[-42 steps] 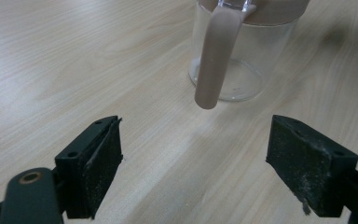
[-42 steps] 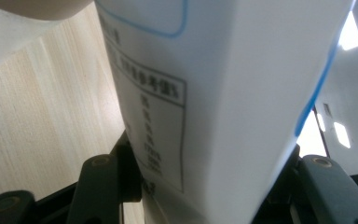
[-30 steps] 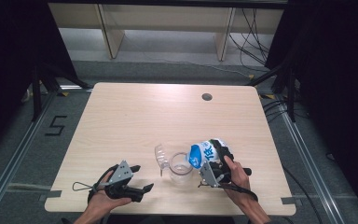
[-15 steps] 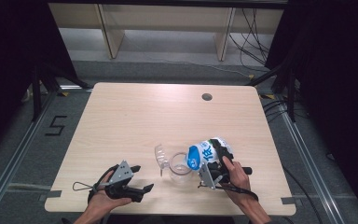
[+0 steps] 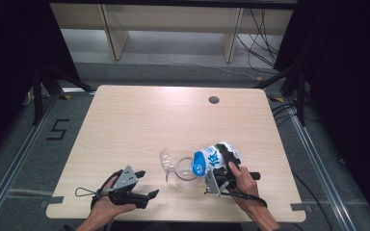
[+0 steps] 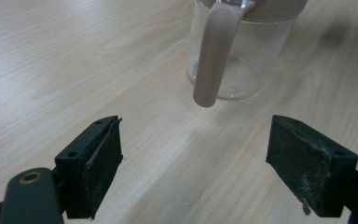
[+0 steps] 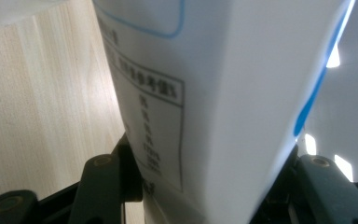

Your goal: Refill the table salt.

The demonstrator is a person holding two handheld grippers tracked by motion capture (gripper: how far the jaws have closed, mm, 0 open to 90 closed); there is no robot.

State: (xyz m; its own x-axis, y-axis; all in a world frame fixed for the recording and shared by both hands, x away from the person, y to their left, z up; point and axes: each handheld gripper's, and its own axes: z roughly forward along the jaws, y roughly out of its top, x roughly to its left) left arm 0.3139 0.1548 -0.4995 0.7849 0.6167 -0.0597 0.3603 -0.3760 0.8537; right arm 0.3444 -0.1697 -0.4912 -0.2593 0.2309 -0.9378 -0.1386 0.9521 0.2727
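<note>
A white and blue carton [image 5: 216, 159] is tipped over to the left, its top end above the mouth of a clear glass jug [image 5: 185, 172]. My right gripper [image 5: 223, 168] is shut on the carton's body, and in the right gripper view the carton [image 7: 223, 93] sits squeezed between both jaws. The jug's clear lid [image 5: 165, 161] stands flipped open on its left side. My left gripper [image 5: 147, 183] rests low near the table's front left, open and holding nothing. In the left gripper view the jug [image 6: 242, 65] and its beige handle [image 6: 213, 51] stand just beyond the open left gripper [image 6: 200, 172].
The light wooden table [image 5: 139, 120] has a round cable hole [image 5: 214, 100] at the back right. Its front edge lies close under both hands. Pale shelf panels [image 5: 173, 21] and cables stand on the floor behind the table.
</note>
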